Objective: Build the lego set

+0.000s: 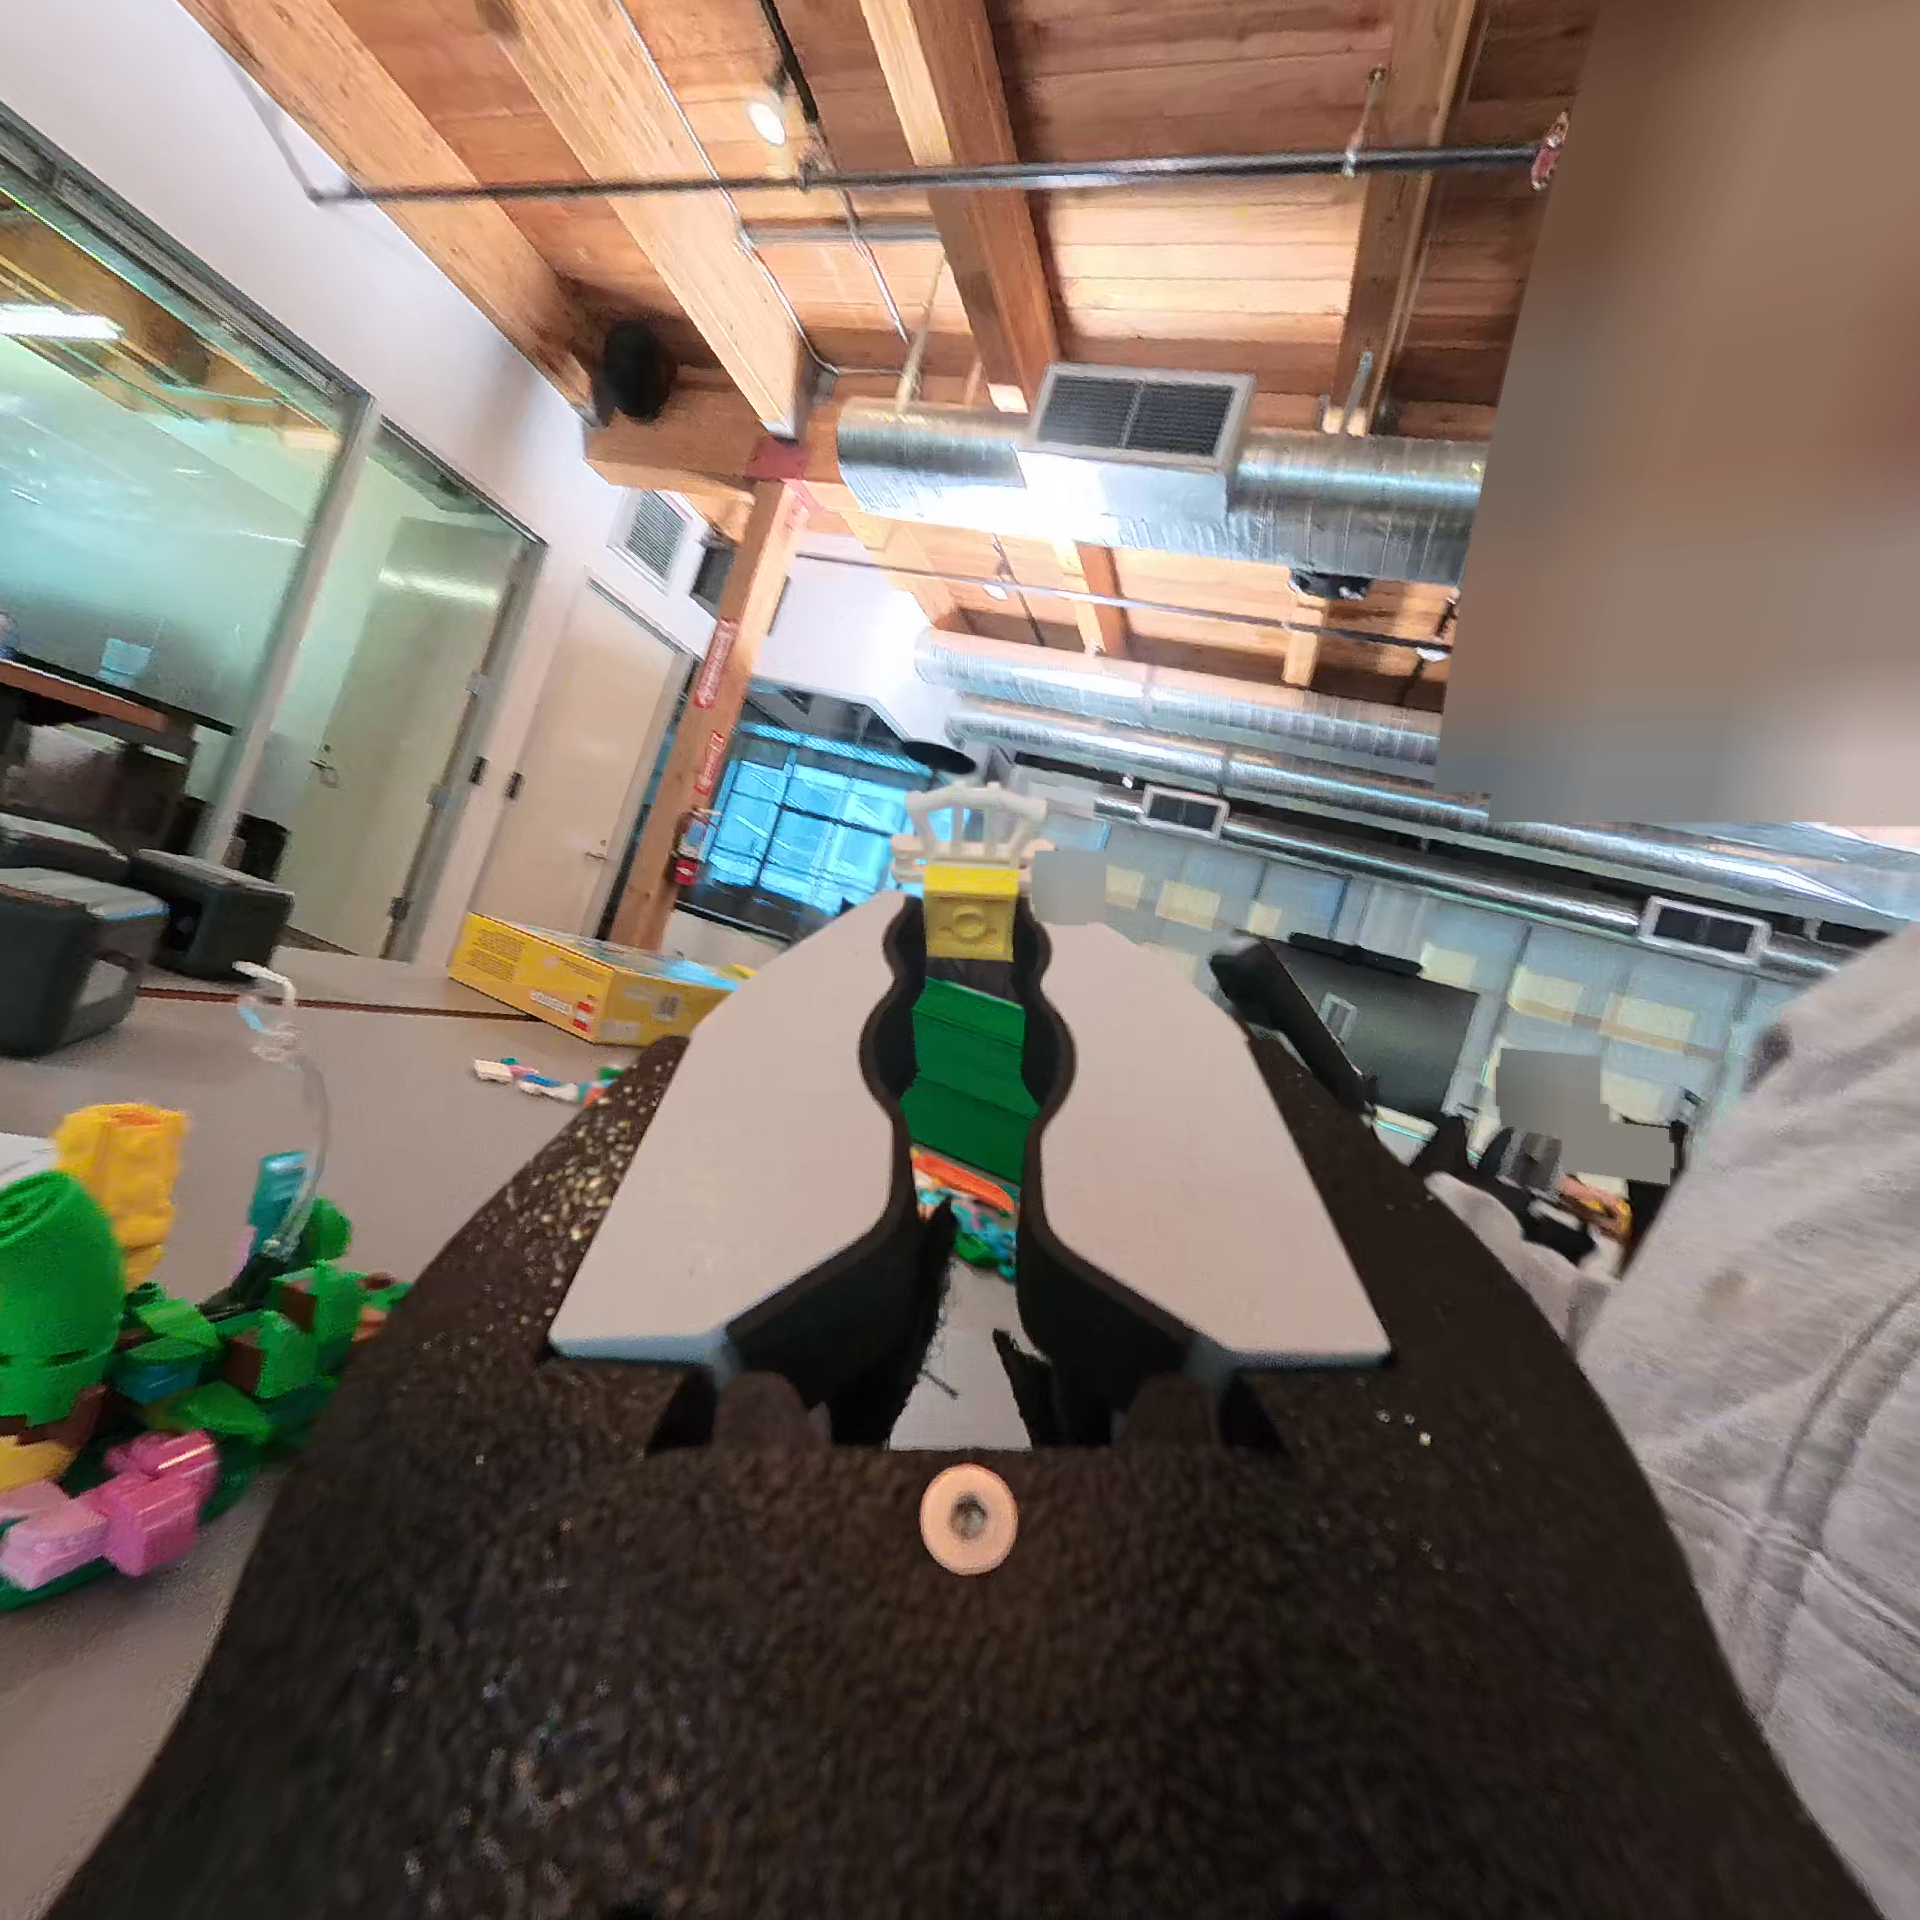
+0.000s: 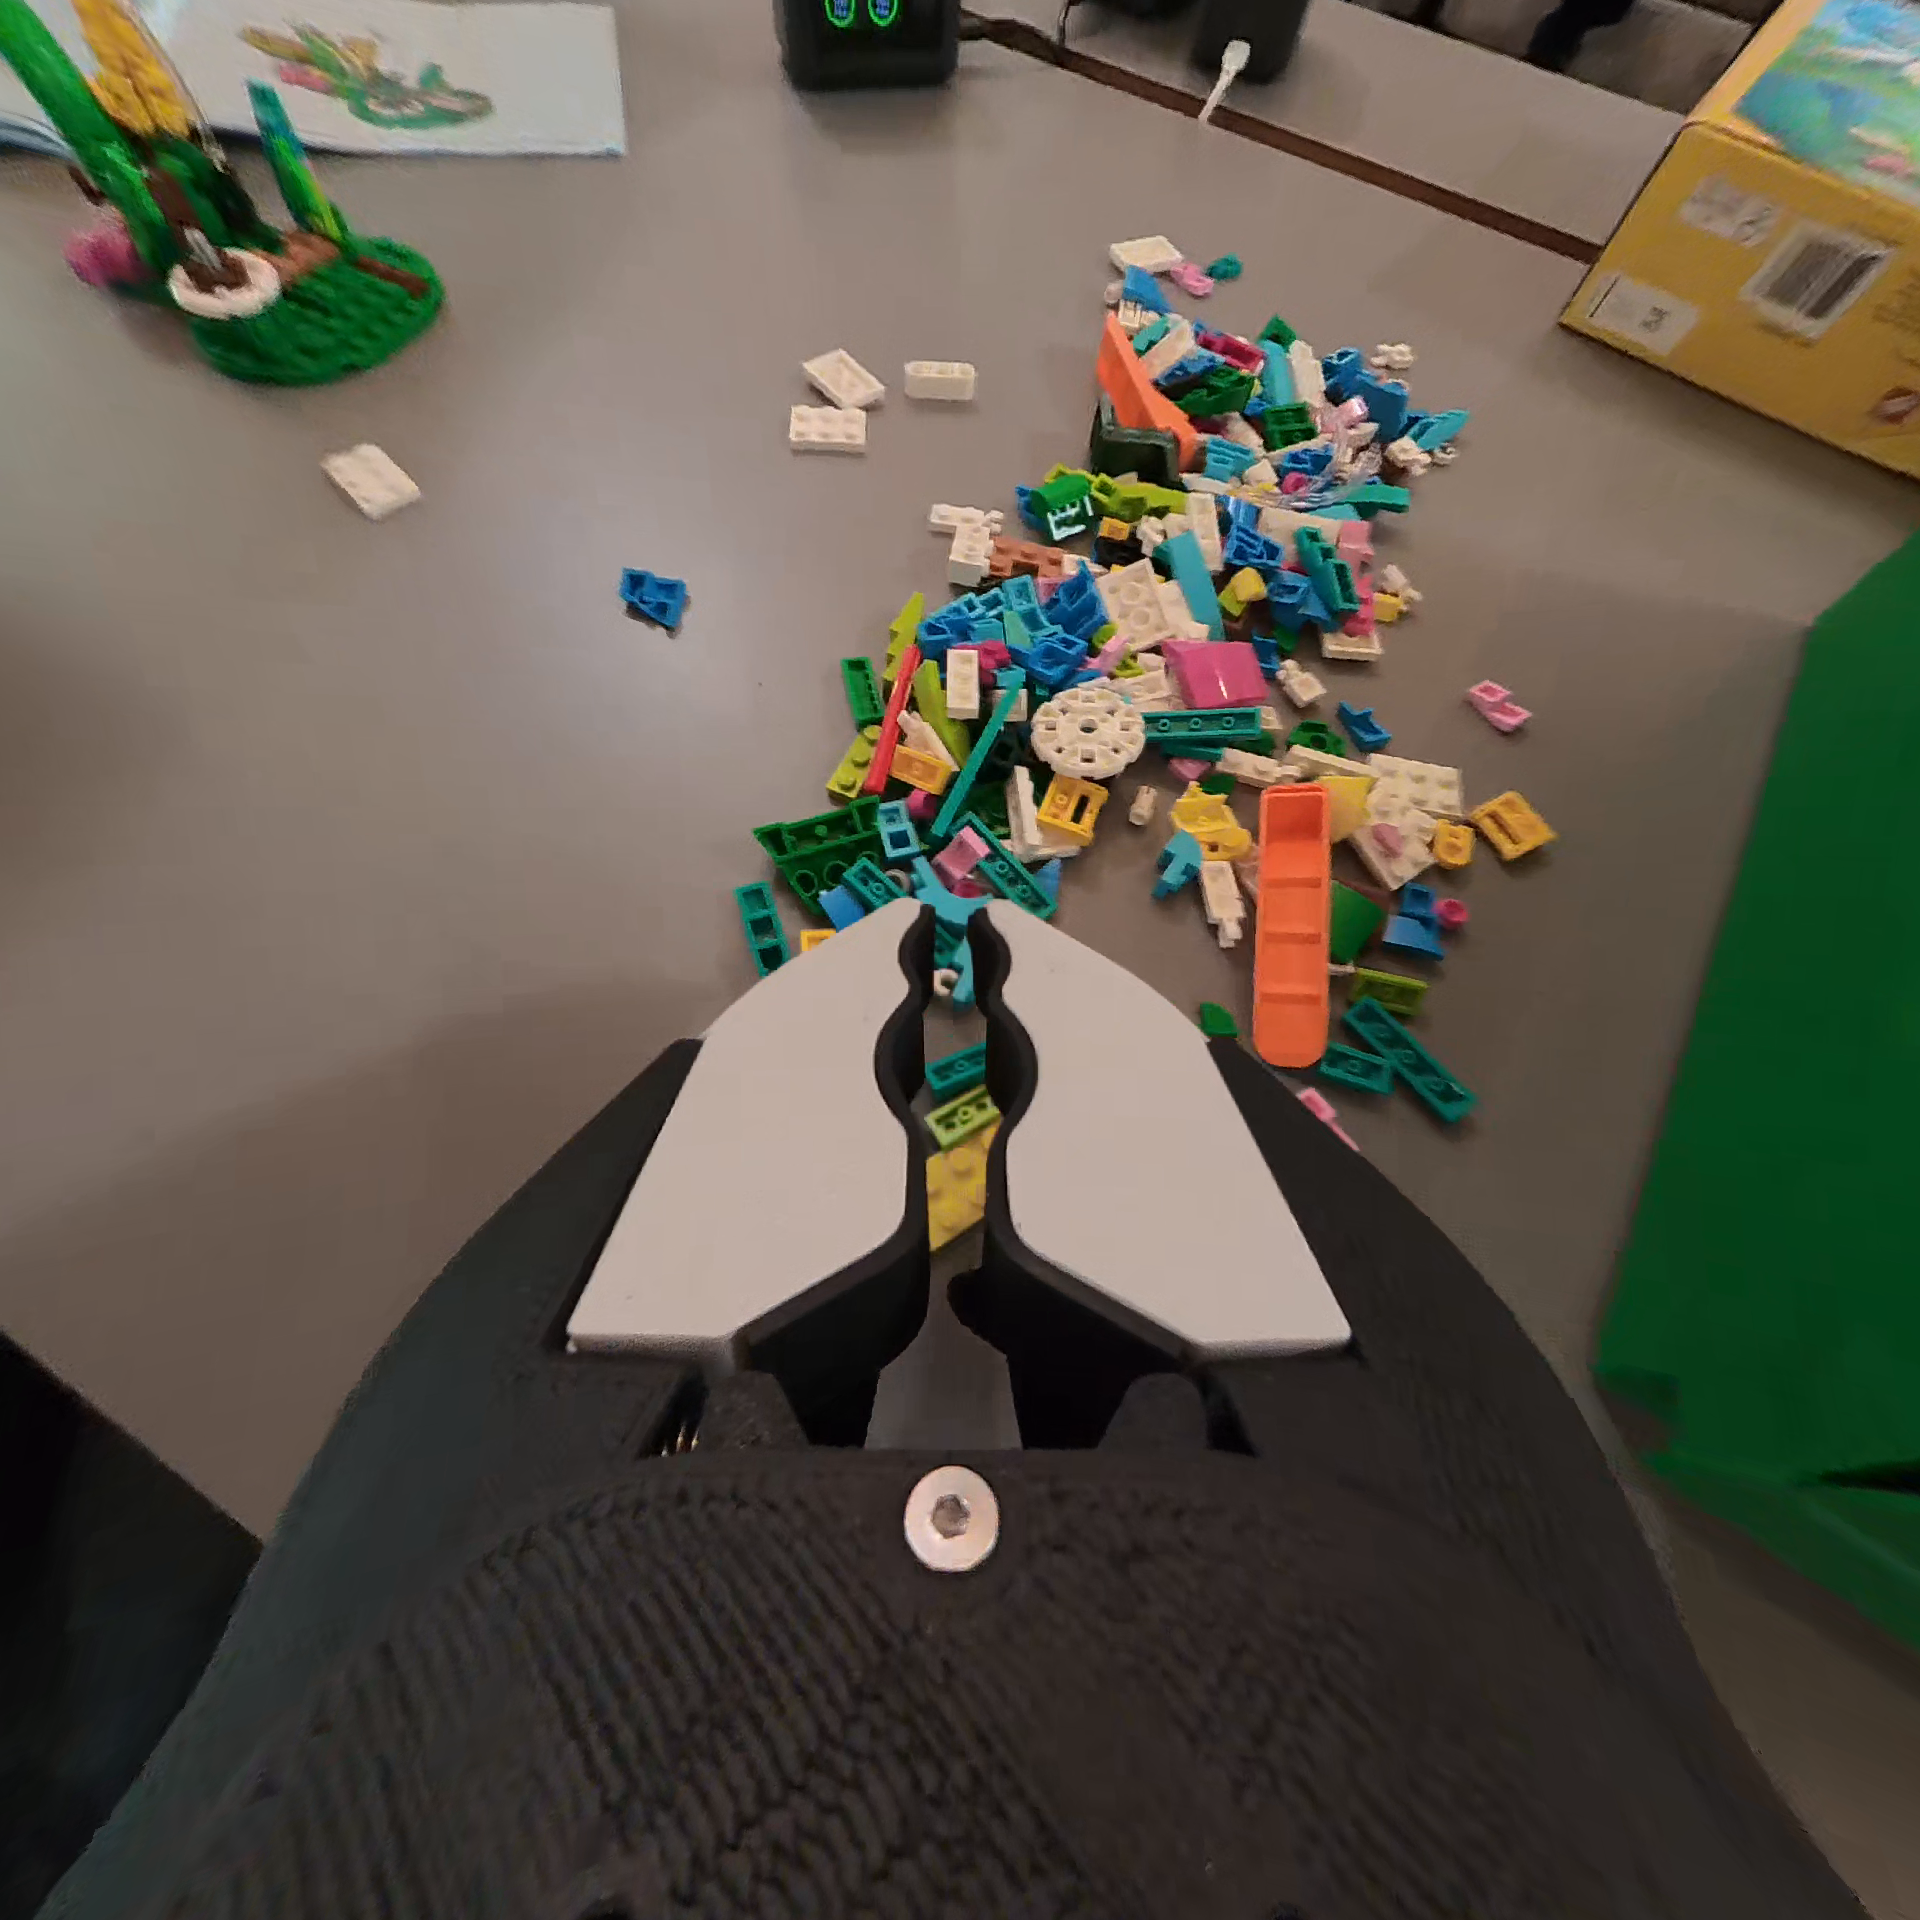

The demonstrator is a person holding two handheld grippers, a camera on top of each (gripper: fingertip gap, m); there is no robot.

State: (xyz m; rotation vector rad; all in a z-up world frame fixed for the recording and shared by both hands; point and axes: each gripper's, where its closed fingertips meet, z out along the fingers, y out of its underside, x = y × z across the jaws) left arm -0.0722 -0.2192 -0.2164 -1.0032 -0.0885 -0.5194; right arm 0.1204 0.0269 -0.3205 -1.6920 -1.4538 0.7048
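My left gripper [image 1: 968, 914] is shut on a small yellow brick [image 1: 968, 914] with a white crown-shaped piece [image 1: 971, 826] fixed to its far side, and holds it in the air, tilted up toward the ceiling. My right gripper [image 2: 954, 920] is shut on a thin blue piece [image 2: 954, 935] at the near edge of the pile of loose bricks [image 2: 1174, 644] on the grey table [image 2: 416, 779]. The half-built green plant model [image 2: 281, 281] stands at the far left; it also shows in the left wrist view [image 1: 156, 1340].
A yellow box [image 2: 1766, 260] lies at the far right, also in the left wrist view [image 1: 592, 982]. A green box [image 2: 1766, 1091] stands at the right. An instruction booklet [image 2: 436, 83] lies behind the model. An orange brick separator [image 2: 1291, 925] lies in the pile. A grey sleeve [image 1: 1766, 1351] is at the right. Tip to tip, the grippers are about 35 cm apart. To reach the orange brick separator [image 2: 1291, 925] in a straight line is about 9 cm for my right fingers, about 40 cm for my left.
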